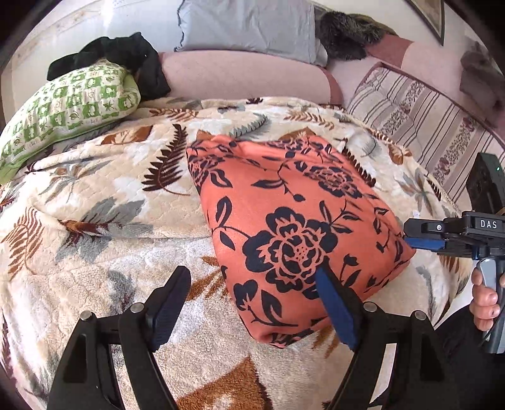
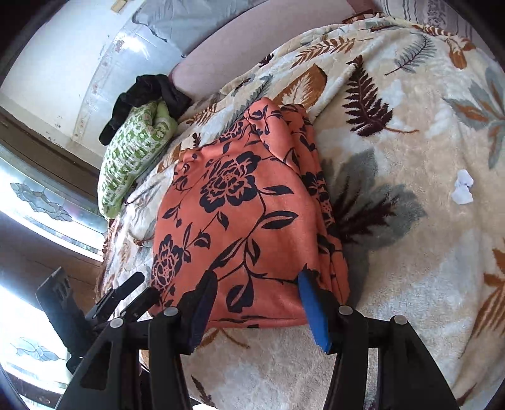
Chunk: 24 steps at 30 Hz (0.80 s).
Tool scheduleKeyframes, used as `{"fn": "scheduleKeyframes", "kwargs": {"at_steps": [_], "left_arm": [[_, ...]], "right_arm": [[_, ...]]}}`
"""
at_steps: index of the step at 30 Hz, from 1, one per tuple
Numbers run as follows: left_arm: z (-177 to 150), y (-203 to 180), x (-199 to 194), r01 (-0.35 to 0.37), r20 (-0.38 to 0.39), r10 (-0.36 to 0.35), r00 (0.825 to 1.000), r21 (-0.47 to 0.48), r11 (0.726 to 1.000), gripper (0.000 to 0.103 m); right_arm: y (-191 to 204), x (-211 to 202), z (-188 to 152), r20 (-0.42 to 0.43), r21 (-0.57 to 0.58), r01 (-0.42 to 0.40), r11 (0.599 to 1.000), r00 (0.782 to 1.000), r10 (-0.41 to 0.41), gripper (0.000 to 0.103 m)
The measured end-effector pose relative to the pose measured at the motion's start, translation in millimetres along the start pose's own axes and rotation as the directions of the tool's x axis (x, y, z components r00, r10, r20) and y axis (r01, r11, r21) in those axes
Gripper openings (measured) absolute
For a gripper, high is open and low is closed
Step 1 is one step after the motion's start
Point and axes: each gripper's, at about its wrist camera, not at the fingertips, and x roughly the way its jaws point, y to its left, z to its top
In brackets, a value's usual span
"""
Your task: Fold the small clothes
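Note:
A folded orange garment with dark flowers [image 1: 284, 227] [image 2: 240, 220] lies flat on the leaf-print blanket [image 1: 94, 205] [image 2: 410, 157]. My left gripper [image 1: 252, 280] stands open at the garment's near left corner. Its blue pad is over the cloth and its dark finger is over the blanket. It also shows at the lower left of the right wrist view [image 2: 139, 290]. My right gripper [image 2: 255, 284] is open over the garment's near edge, with the cloth lying flat beneath both fingers. From the left wrist view its tips [image 1: 413, 236] touch the garment's right corner.
A green patterned pillow [image 1: 69, 107] [image 2: 132, 157] with a black garment [image 1: 126, 56] on it lies at the far left. Behind are a grey pillow [image 1: 249, 25], a pink bolster [image 1: 240, 75] and a striped cushion [image 1: 419, 126]. A white scrap [image 2: 462, 186] lies on the blanket. A hand [image 1: 486, 299] holds the right gripper's handle.

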Motion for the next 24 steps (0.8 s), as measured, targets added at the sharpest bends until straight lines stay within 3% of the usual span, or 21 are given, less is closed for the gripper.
{"fn": "scheduleKeyframes", "kwargs": {"at_steps": [3, 5, 9, 11, 15, 19, 21, 24], "left_arm": [[3.3, -0.5, -21.8, -0.070, 0.117, 0.074, 0.990, -0.039, 0.997, 0.085], [9.5, -0.8, -30.6, -0.105, 0.142, 0.113, 0.983, -0.064, 0.992, 0.087], [25.5, 2.4, -44.0, -0.189, 0.166, 0.206, 0.964, -0.113, 0.976, 0.087], [33.4, 5.4, -49.3, -0.269, 0.186, 0.288, 0.939, -0.124, 0.955, 0.089], [49.8, 13.8, -48.9, -0.415, 0.218, 0.439, 0.871, -0.151, 0.897, 0.091], [52.2, 19.1, -36.2, -0.502, 0.197, 0.524, 0.829, -0.154, 0.851, 0.092], [45.7, 19.3, -32.3, -0.492, 0.206, 0.509, 0.836, -0.129, 0.861, 0.092], [43.6, 23.0, -28.6, -0.489, 0.175, 0.502, 0.847, -0.116, 0.865, 0.092]], "right_arm": [[-8.8, -13.8, 7.3, 0.079, 0.064, -0.073, 0.995, 0.995, 0.068, 0.057], [-10.0, -25.5, 14.1, 0.139, 0.065, -0.095, 0.993, 0.987, 0.085, 0.057], [-7.6, -52.9, 23.6, 0.277, 0.023, -0.043, 0.999, 0.960, 0.035, 0.061], [-1.2, -63.1, 25.0, 0.326, -0.015, -0.008, 1.000, 0.945, 0.012, 0.061], [22.8, -68.9, 20.4, 0.397, -0.103, 0.118, 0.988, 0.915, -0.069, 0.065], [52.8, -65.0, 9.1, 0.470, -0.204, 0.260, 0.944, 0.872, -0.138, 0.069], [65.3, -58.5, 3.3, 0.494, -0.247, 0.328, 0.912, 0.852, -0.172, 0.069], [73.9, -46.6, 1.2, 0.478, -0.277, 0.353, 0.894, 0.857, -0.190, 0.069]]}}
